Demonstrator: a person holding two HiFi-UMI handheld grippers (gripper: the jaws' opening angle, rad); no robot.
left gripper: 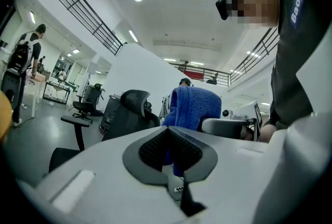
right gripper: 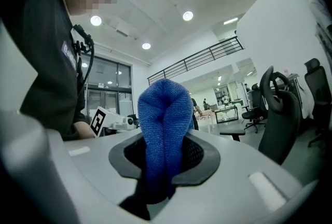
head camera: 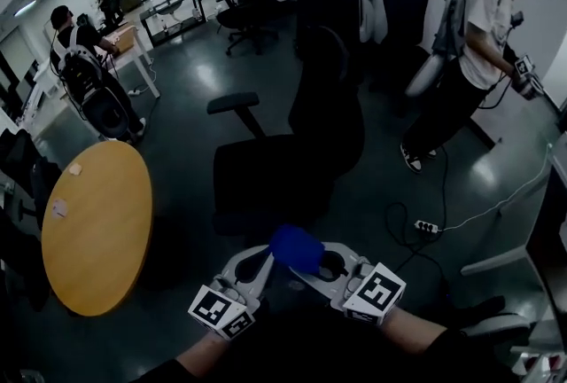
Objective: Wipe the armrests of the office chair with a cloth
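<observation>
Clearly, the left hand-held gripper (left gripper: 174, 158) and right hand-held gripper (right gripper: 161, 166) both clench the cloth (right gripper: 165, 114); the left's shallow pinch could slip mid-wipe.

Both my forearms (head camera: 416, 337) low, close to body, grippers angled inward, tips almost meeting. My right gripper (head camera: 310, 264): jaws clamped on folded cloth (head camera: 297, 248), fold standing between them. My left gripper (head camera: 264, 261): jaws nearly together, pinching same cloth's edge.

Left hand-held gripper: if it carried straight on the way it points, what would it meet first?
The blue cloth clamped in the right hand-held gripper ahead; it looks close, perhaps touching, but depth is unclear.
</observation>
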